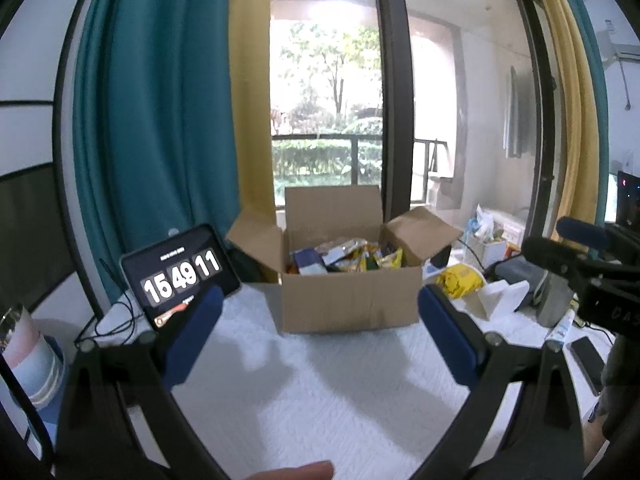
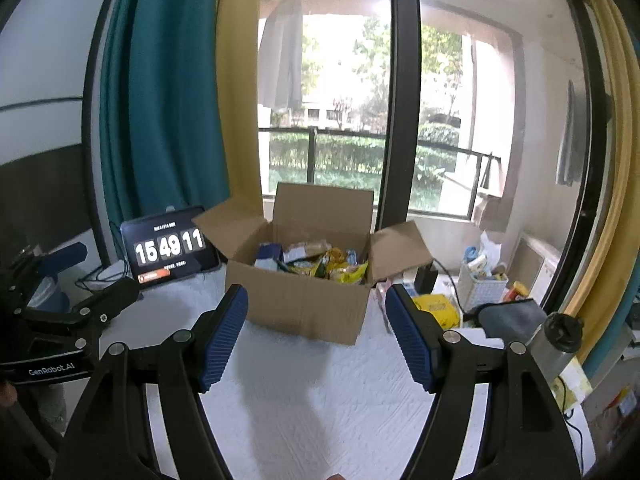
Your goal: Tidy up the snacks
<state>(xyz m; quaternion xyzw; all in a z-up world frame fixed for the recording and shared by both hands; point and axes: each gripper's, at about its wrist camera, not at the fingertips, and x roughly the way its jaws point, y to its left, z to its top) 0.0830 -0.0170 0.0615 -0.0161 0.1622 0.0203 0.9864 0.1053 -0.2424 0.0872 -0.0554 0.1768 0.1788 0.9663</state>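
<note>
Box: the cardboard box [image 2: 308, 304] stands on the white cloth [image 2: 320, 400], flaps open, at 12 o'clock from both tongs.
Snacks: the packets [image 2: 320, 260] lie heaped inside the box, yellow ones toward its right side; a loose yellow packet [image 2: 436, 308] lies on the cloth at 2 o'clock, just beside the box.
Left gripper [image 1: 320, 336]: jaws spread wide, nothing between the pads, clear of the box.
Right gripper [image 2: 316, 336]: jaws apart and empty, short of the box's front wall.
Clock [image 2: 168, 248]: a tablet propped at 10 o'clock, close to the box's left flap.
Risk, flaps: the side flaps lean outward; a gripper coming in low could catch one and drag or tip the box.
Risk, heap: the packets overlap, so a pinch may lift two, or slip off the slick film.
Risk, crowding: both tongs aim at one opening and could clash over it.
Risk, clutter: the bottle [image 2: 556, 344] and basket [image 2: 480, 288] at 3 o'clock could be knocked by a wide swing.
</note>
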